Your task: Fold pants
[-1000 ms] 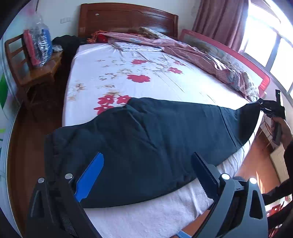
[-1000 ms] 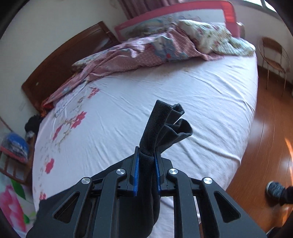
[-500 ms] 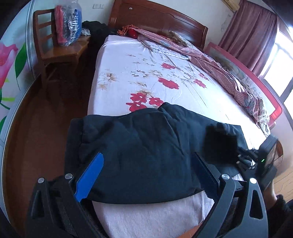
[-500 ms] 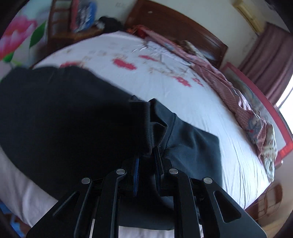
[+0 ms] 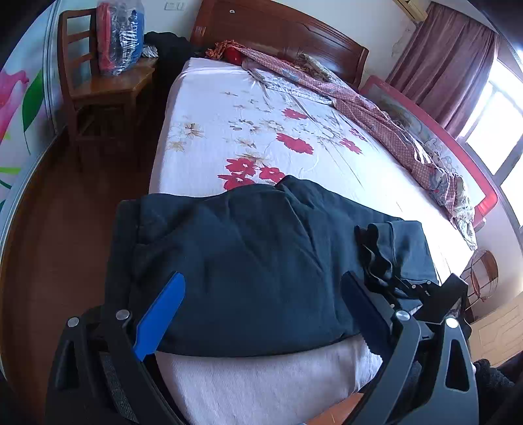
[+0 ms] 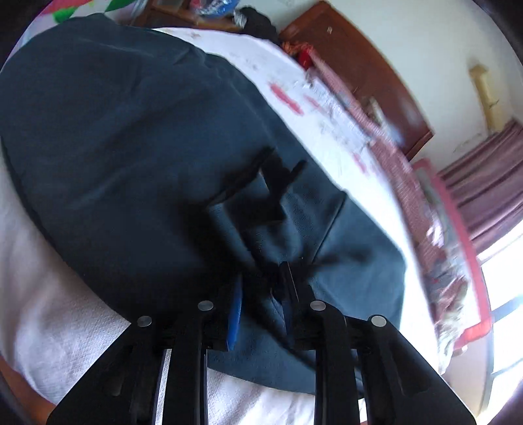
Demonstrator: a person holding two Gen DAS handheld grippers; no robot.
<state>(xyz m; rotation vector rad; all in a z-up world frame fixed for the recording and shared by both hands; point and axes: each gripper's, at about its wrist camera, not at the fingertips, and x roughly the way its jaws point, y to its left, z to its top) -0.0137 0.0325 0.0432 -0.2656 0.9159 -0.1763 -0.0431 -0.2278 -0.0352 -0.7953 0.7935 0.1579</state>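
Both handheld grippers hover over the foot end of a bed [image 5: 209,108] that serves as the landmark for everything else. Left gripper [image 5: 261,294]: its two fingers, one faced with a bright blue pad [image 5: 160,314], are spread wide apart with nothing between them, held just above the near edge of the mattress. Right gripper [image 6: 261,300]: its fingers stand slightly apart, with a narrow gap showing between the blue pads and a fold of dark cloth lying in that gap; the view is blurred, so whether the pads press the cloth cannot be told. Dark navy pants [image 5: 248,261] lie across the foot of the bed, folded over on themselves, with a bunched ribbed cuff [image 5: 376,248] resting on top toward the window side, right at the right gripper's tips. A white bed sheet [image 5: 228,98] printed with red flowers covers the mattress. A pink patterned quilt [image 5: 376,117] is heaped along the window side of the bed. A dark wooden headboard [image 5: 278,29] stands at the far end. Beside the head of the bed, a wooden chair [image 5: 98,85] holds a clear plastic bag [image 5: 121,36] of red and blue items. No readable writing or labels appear anywhere.
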